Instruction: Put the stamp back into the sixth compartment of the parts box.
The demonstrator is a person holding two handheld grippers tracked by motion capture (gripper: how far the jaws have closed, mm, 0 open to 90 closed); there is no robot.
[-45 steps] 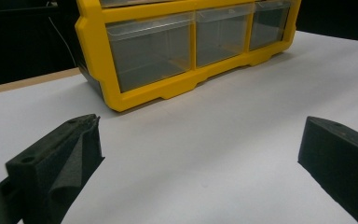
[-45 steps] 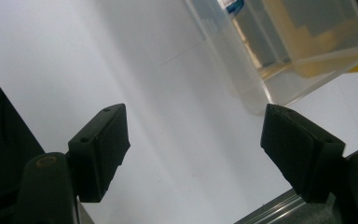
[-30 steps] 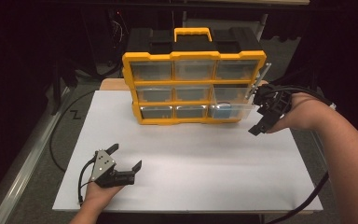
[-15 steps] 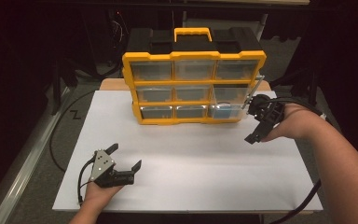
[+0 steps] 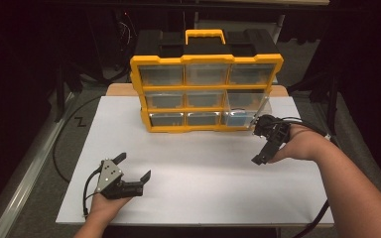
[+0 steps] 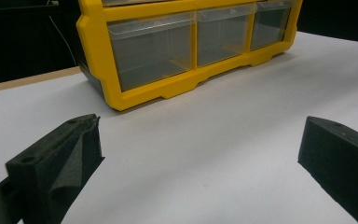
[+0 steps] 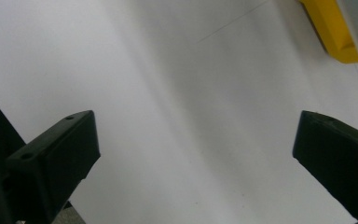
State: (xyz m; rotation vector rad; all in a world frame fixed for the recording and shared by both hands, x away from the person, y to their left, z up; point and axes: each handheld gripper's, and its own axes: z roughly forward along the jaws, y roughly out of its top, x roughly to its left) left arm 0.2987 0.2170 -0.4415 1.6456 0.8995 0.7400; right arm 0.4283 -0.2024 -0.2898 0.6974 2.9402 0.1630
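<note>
A yellow organizer (image 5: 206,91) with clear drawers and a black back stands upright at the far side of the white table (image 5: 198,163). A clear drawer (image 5: 245,106) in its right column sticks out from the front. My right gripper (image 5: 259,144) hangs low over the table just in front of the organizer's lower right corner. Its jaws have just been opening and now stand wide with nothing between them. The right gripper view has the gripper (image 7: 191,154) over bare table with a yellow corner (image 7: 333,30) at top right. My left gripper (image 5: 131,168) rests near the front left, open and empty, facing the organizer (image 6: 186,42).
The white table top ends in a front edge (image 5: 193,223) close to both hands. A black cable (image 5: 62,144) loops on the floor at the left. A wooden board edge (image 5: 121,89) shows behind the organizer's left side.
The right gripper has come down and toward the near side, from beside the organizer's right edge to just above the table. The left gripper has kept still.
</note>
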